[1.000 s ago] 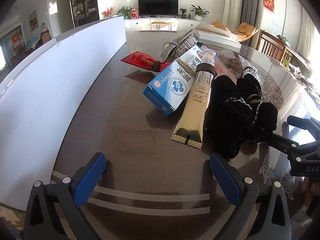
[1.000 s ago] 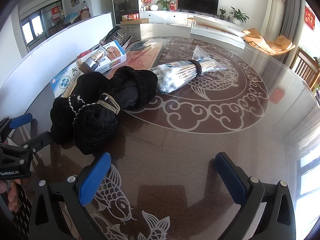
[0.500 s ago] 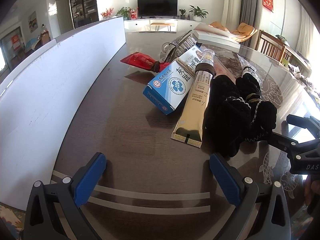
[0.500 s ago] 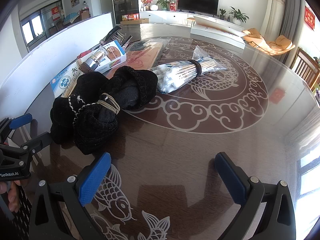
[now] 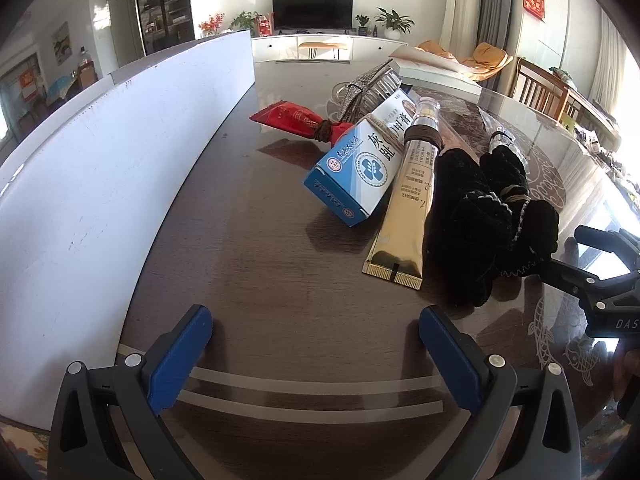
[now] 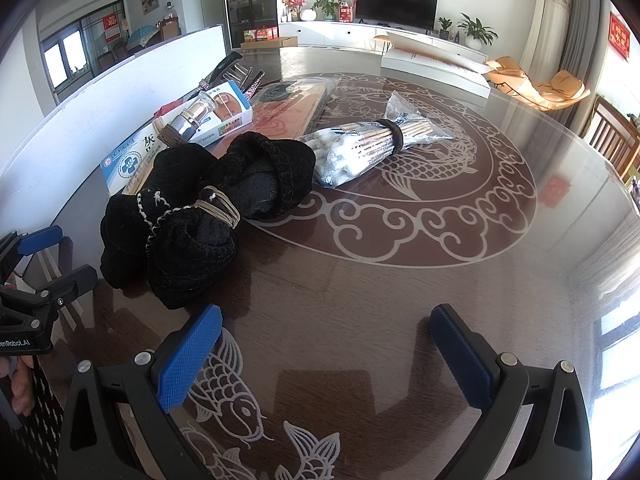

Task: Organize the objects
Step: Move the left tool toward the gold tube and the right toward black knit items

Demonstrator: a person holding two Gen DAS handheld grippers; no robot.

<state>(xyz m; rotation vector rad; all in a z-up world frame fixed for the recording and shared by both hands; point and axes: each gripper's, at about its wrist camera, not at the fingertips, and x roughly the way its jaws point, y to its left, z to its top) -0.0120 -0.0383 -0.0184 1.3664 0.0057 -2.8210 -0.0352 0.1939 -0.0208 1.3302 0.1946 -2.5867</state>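
Note:
A pile of objects lies on the dark table. A black bundled cloth [image 5: 488, 220] [image 6: 192, 216] tied with a band lies nearest. Beside it are a gold tube [image 5: 412, 196], a blue and white box [image 5: 360, 164] [image 6: 132, 156], a red packet [image 5: 296, 120] and a bag of wooden sticks [image 6: 372, 144]. My left gripper [image 5: 316, 344] is open and empty, short of the tube. My right gripper [image 6: 326, 336] is open and empty, just right of the black cloth.
A long white board [image 5: 100, 168] stands along the table's left side. A flat brown pack [image 6: 296, 108] and a metal rack [image 5: 368, 88] lie behind the pile. The right gripper's side shows at the left view's right edge [image 5: 600, 280].

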